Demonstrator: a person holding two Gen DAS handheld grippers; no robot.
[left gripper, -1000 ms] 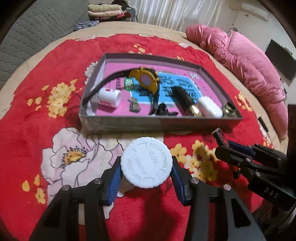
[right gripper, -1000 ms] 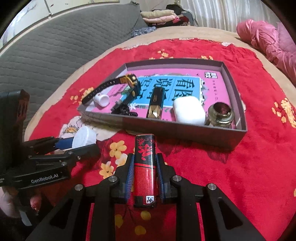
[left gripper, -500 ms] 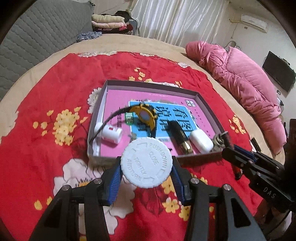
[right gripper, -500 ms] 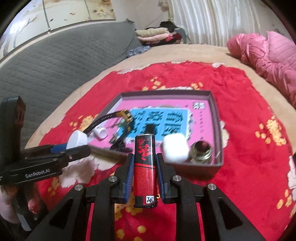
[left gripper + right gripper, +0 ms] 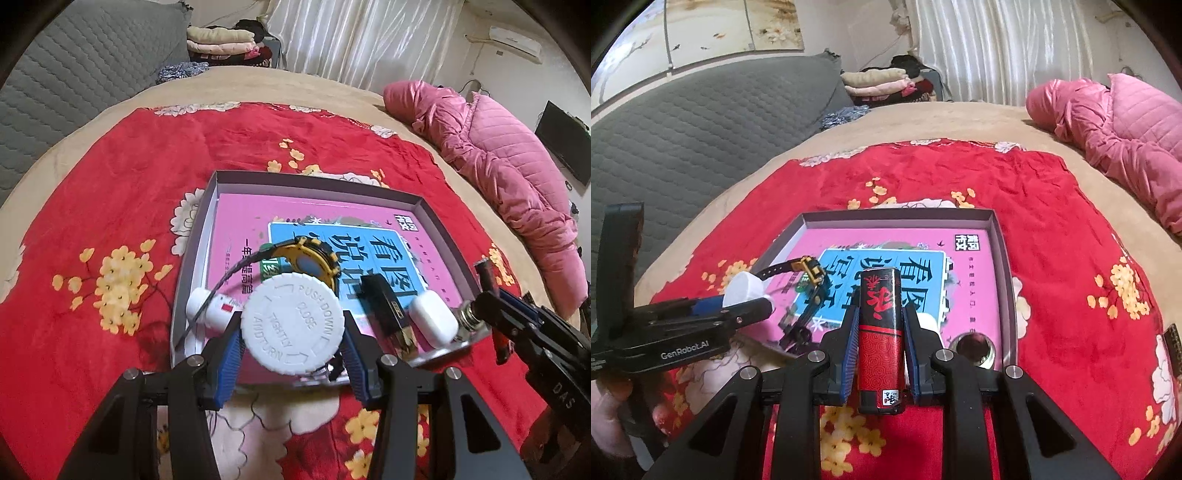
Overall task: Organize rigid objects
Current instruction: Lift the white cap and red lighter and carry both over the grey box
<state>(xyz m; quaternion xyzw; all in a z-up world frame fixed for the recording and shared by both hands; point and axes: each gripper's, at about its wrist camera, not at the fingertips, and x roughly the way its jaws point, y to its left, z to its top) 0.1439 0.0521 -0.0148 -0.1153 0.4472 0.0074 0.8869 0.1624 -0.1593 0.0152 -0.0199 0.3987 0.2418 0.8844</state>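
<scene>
so: tray (image 5: pixel 207 221) part filled; my left gripper (image 5: pixel 291 354) clamps the white cap (image 5: pixel 292 325), right gripper (image 5: pixel 879 354) pinches the red lighter (image 5: pixel 881 332); both unplaced.

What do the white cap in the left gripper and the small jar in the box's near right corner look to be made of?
White cap: matte moulded plastic, going by the raised lettering and arrows on its top and its ribbed edge. Small jar: probably metal, perhaps brass, with a shiny yellowish rim; it is partly hidden, so that is a guess.
</scene>
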